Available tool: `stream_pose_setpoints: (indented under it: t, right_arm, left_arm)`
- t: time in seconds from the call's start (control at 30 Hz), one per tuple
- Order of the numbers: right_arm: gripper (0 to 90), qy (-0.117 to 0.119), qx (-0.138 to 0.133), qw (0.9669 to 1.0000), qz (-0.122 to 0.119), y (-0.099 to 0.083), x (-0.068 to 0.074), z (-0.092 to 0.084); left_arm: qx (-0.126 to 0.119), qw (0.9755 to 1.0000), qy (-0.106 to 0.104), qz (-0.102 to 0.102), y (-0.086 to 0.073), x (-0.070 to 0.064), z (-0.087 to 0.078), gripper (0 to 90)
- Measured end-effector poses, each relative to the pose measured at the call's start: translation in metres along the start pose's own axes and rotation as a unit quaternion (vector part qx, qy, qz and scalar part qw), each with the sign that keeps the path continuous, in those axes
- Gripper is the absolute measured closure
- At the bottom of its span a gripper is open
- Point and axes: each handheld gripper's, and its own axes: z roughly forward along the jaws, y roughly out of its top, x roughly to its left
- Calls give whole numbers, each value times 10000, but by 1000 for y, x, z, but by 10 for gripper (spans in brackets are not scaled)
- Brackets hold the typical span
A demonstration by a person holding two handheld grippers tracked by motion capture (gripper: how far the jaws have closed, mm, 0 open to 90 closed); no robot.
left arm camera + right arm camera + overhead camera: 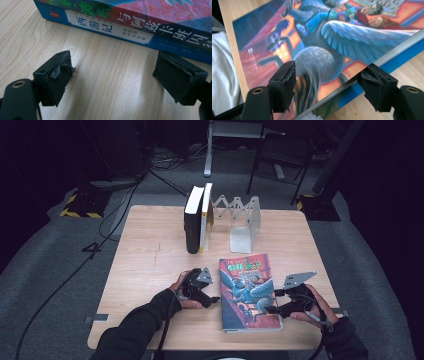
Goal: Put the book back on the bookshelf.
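Padded black right gripper (327, 85) straddles glossy flat book's (319, 37) edge

Left gripper (212, 299) — held low in the left hand (186, 290), forearm entering from the bottom edge, jaws pointing toward the right and standing wide apart with nothing between the pads (58, 77). Right gripper (267, 310) — held in the right hand (312, 307), jaws pointing left, spread apart, pads (287, 85) not pressing on anything.
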Motion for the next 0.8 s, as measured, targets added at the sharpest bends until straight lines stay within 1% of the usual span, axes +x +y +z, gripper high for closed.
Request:
stream_pose_setpoints:
  t: [0.03,0.07,0.1,0.17,0.23,0.3,0.33,0.4,0.5,0.53,0.57,0.63,0.67,0.7,0.73,0.77,0.8]
  right_arm:
    - [354,0,0,10000,0,0,0,0]
    - [393,6,-106,9999,30,1,-1,0]
    - [402,82,-182,9998,57,2,-2,2]
    - [399,68,-160,9998,-11,6,-1,7]
    - [417,58,-157,9999,-34,10,-1,10]
    - [489,49,-216,9997,-46,13,-2,13]
    - [489,49,-216,9997,-46,13,-2,13]
    - [568,92,-265,9996,-66,16,-2,17]
    - [663,57,-414,9990,-122,17,0,17]
    - [679,41,-510,9985,-200,17,1,16]
    - [683,5,-533,9983,-233,17,1,15]
    - [672,-18,-464,9988,-176,18,1,16]
    - [584,-24,-444,9990,-99,18,1,15]
    - [454,-115,-327,9994,-65,18,1,15]
    - [400,-253,-121,9996,-37,18,1,16]
    - [381,-308,-78,9995,6,17,1,15]
    - [375,-306,-54,9995,22,16,1,13]
  left_arm:
    - [0,10000,0,0,0,0,0,152]
    - [-3,10000,-4,-4,0,0,0,152]
    - [-9,10000,2,-2,0,0,0,152]
    - [-10,10000,4,-3,0,0,0,152]
    - [-11,10000,6,-5,0,0,0,152]
    - [-10,10000,8,-8,0,0,0,152]
    - [-10,10000,8,-8,0,0,0,153]
    - [-11,10000,9,-8,0,0,0,152]
    - [-11,10000,11,-9,0,0,0,153]
    - [-10,10000,9,-9,0,0,0,152]
    - [-10,10000,11,-8,0,0,0,153]
    - [-9,10000,14,-11,0,0,0,153]
    - [-9,10000,16,-13,0,0,0,153]
    - [-11,10000,17,-18,0,0,0,153]
    - [-6,10000,19,-18,0,0,0,153]
    - [-8,10000,18,-20,0,0,0,153]
    - [-7,10000,18,-20,0,0,0,153]
